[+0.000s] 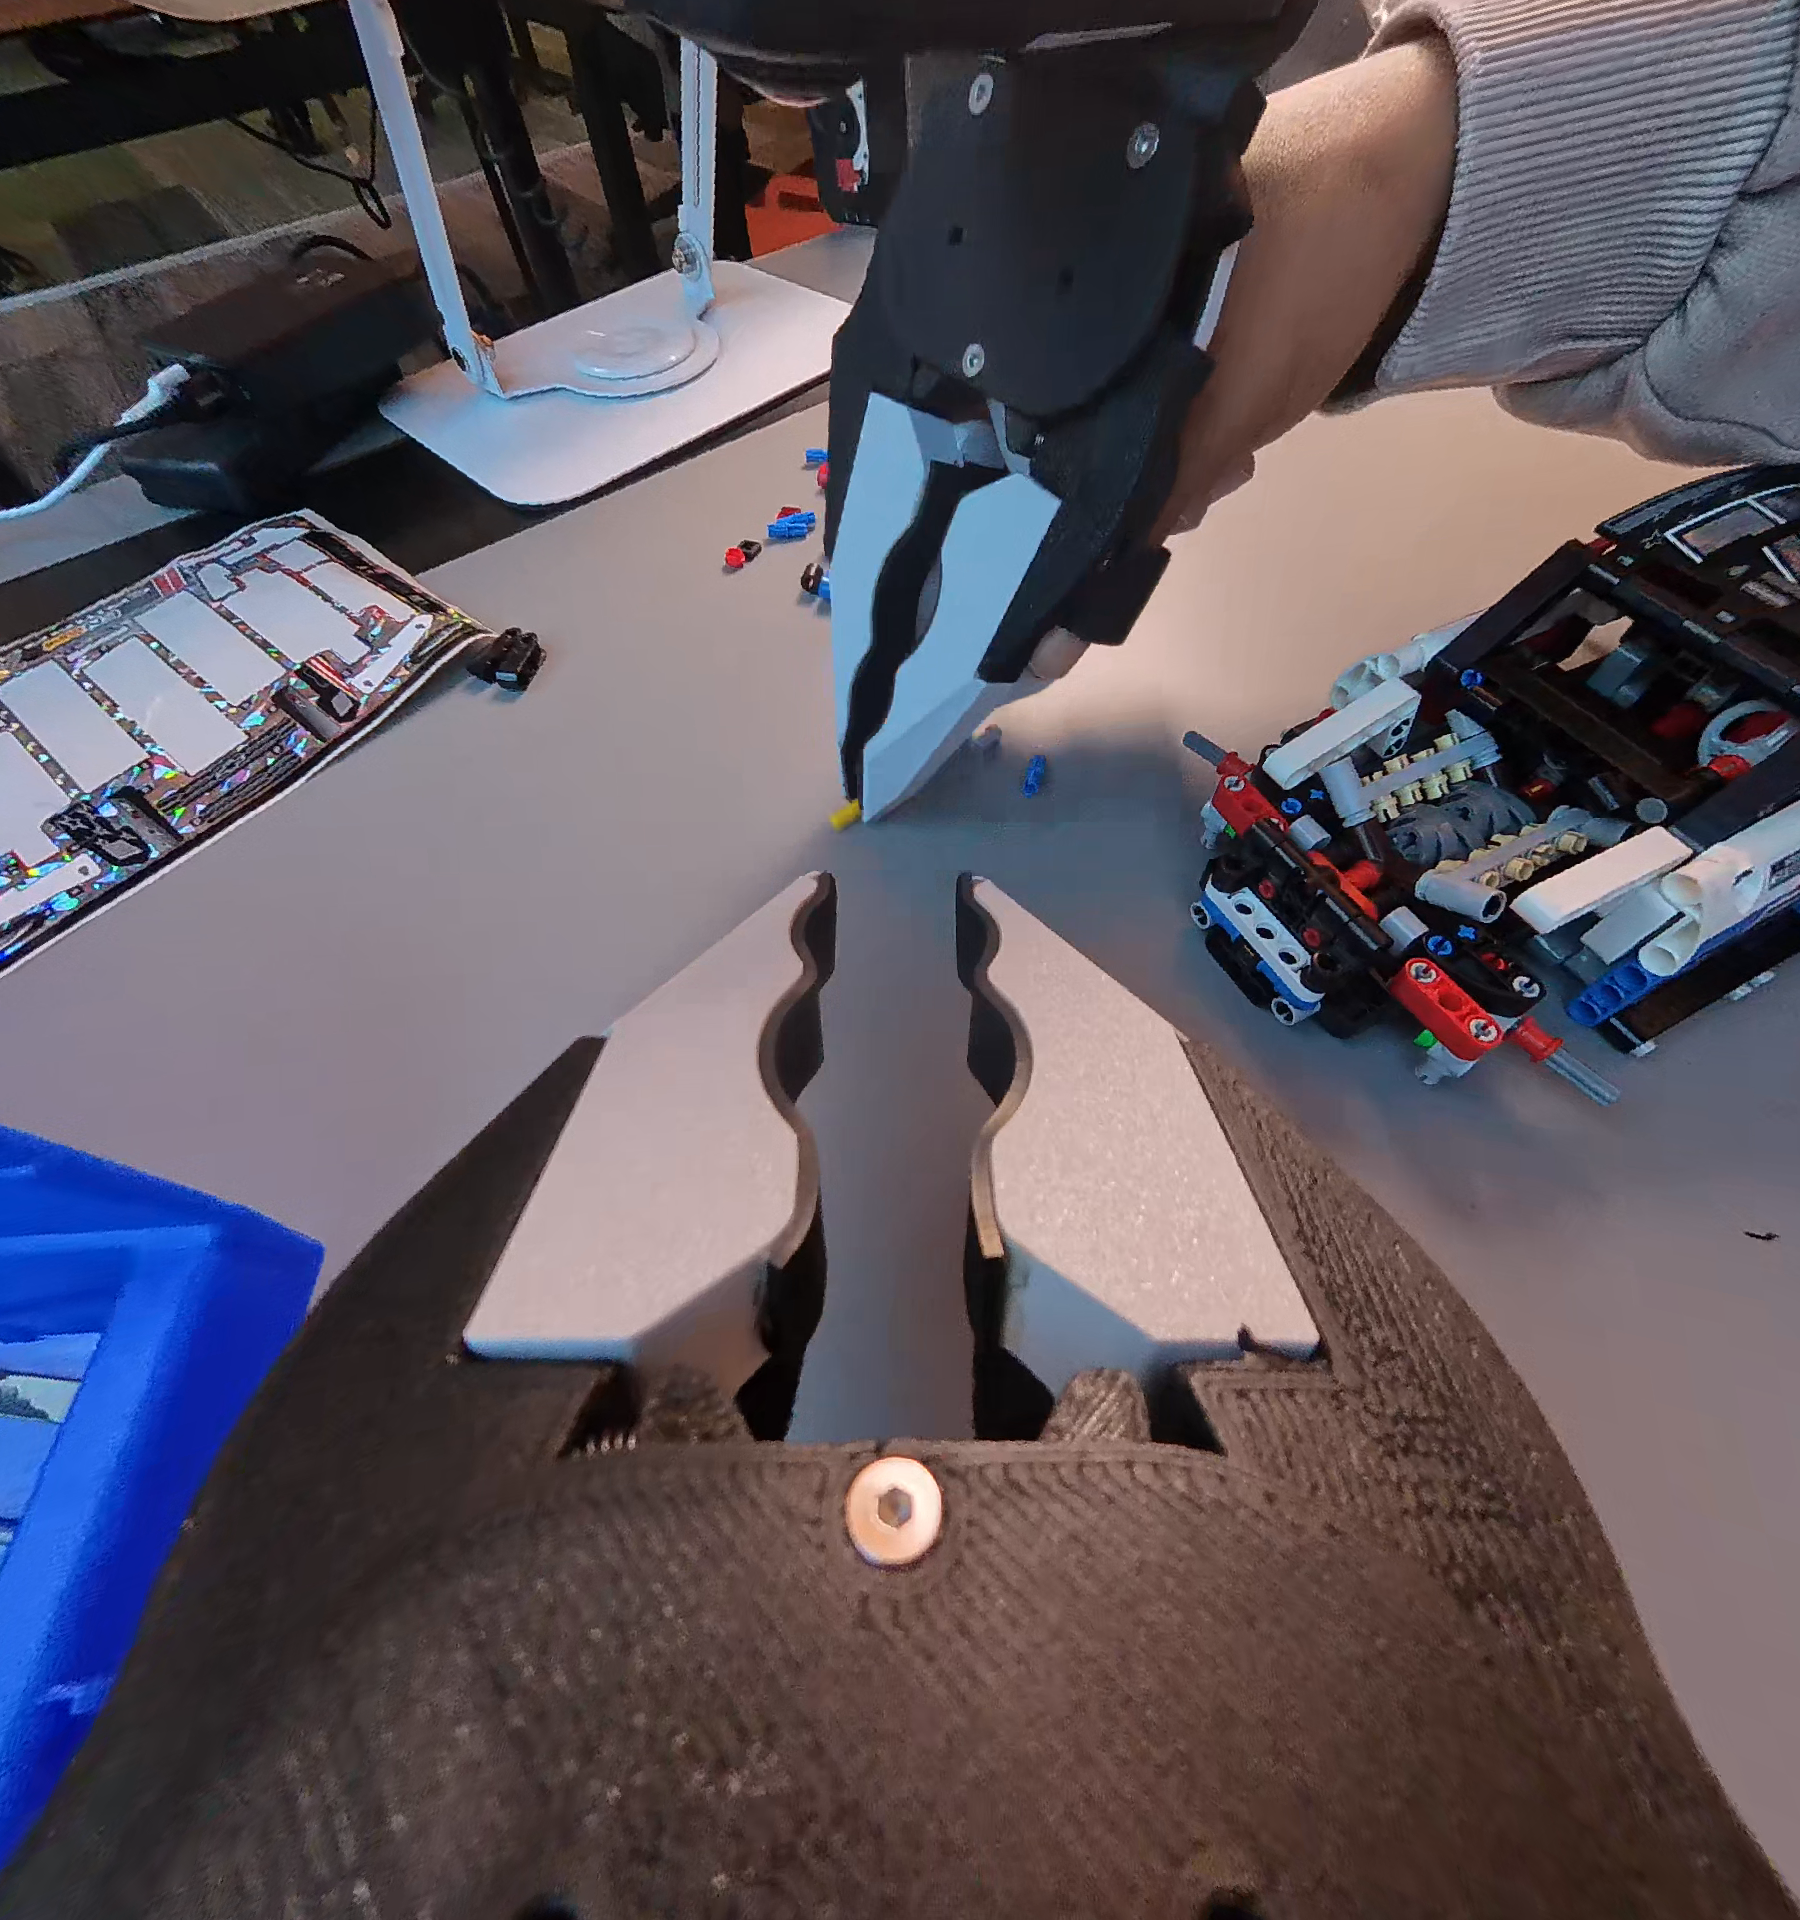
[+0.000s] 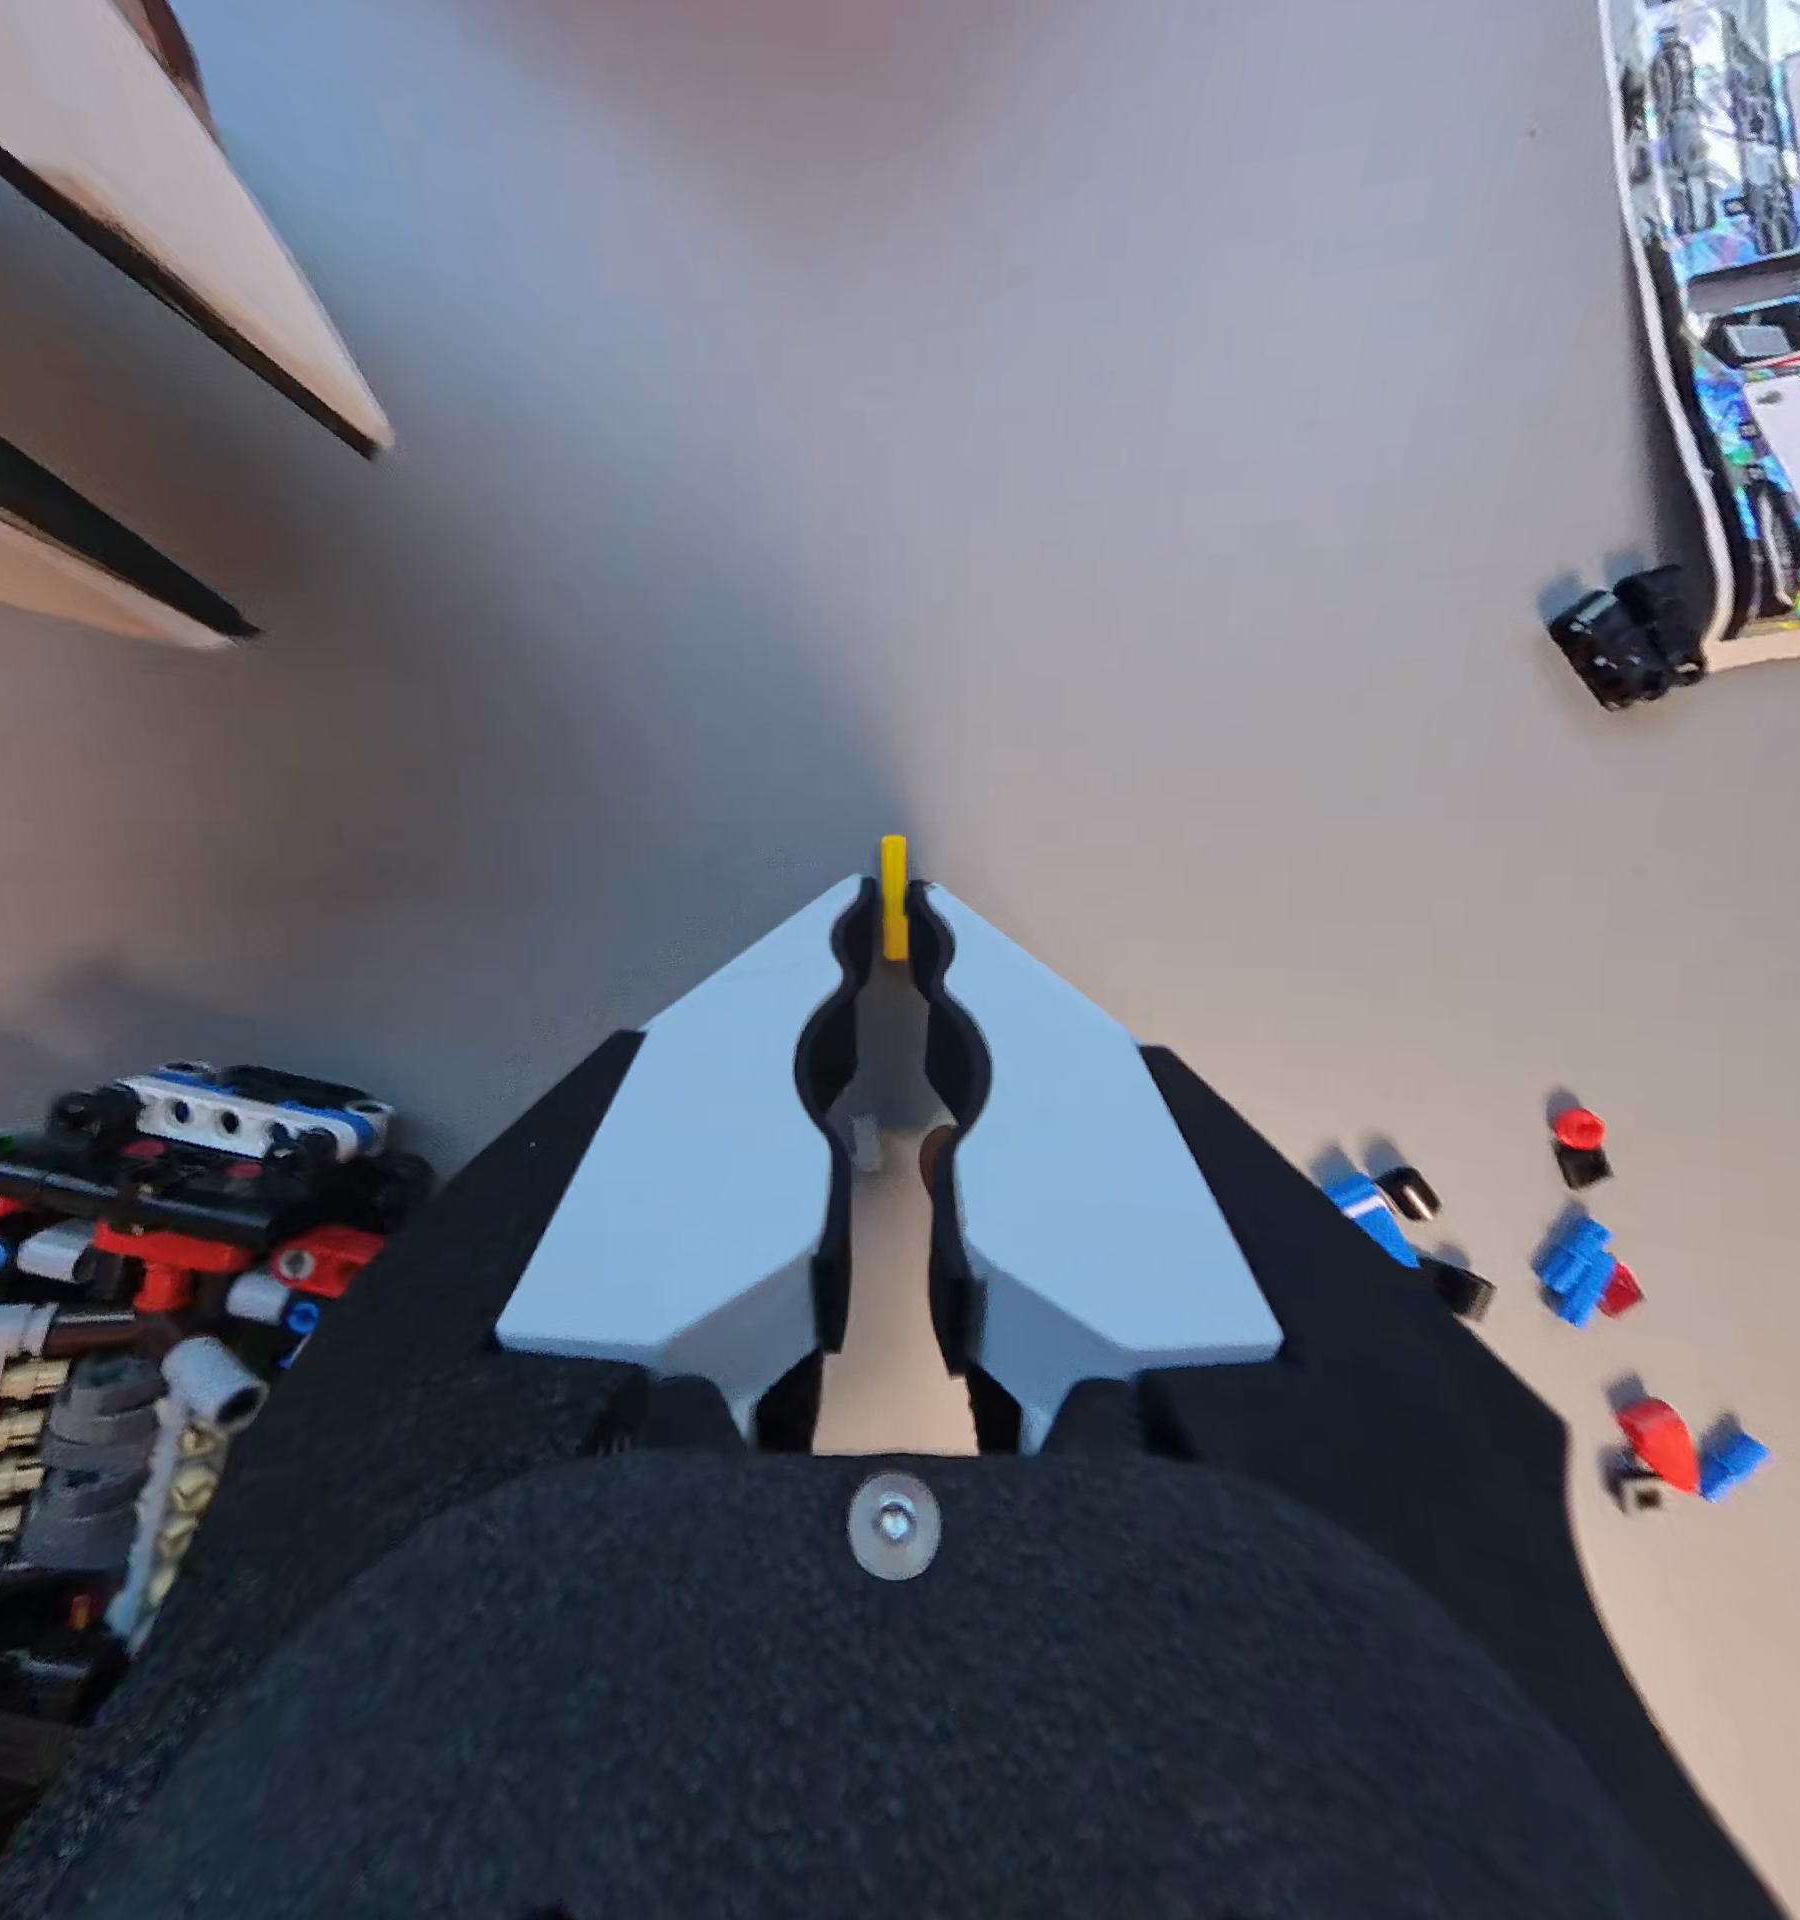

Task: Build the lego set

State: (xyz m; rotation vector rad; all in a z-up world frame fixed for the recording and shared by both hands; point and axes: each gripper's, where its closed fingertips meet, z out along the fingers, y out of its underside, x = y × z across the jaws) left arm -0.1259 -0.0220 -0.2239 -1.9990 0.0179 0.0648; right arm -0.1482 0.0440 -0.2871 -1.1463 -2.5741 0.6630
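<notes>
1. The right gripper (image 1: 854, 800) points steeply down at the grey table (image 1: 563, 935); its tips pinch a small yellow pin (image 2: 893, 896) just at the table surface.
2. The left gripper (image 1: 896, 883) hovers low, its fingers apart and holding nothing.
3. The half-built lego car (image 1: 1519, 831) stands to the right, cut off by the frame edge.
4. Loose small pieces (image 2: 1582, 1268) are blurred; the right gripper partly hides them in the left wrist view.
</notes>
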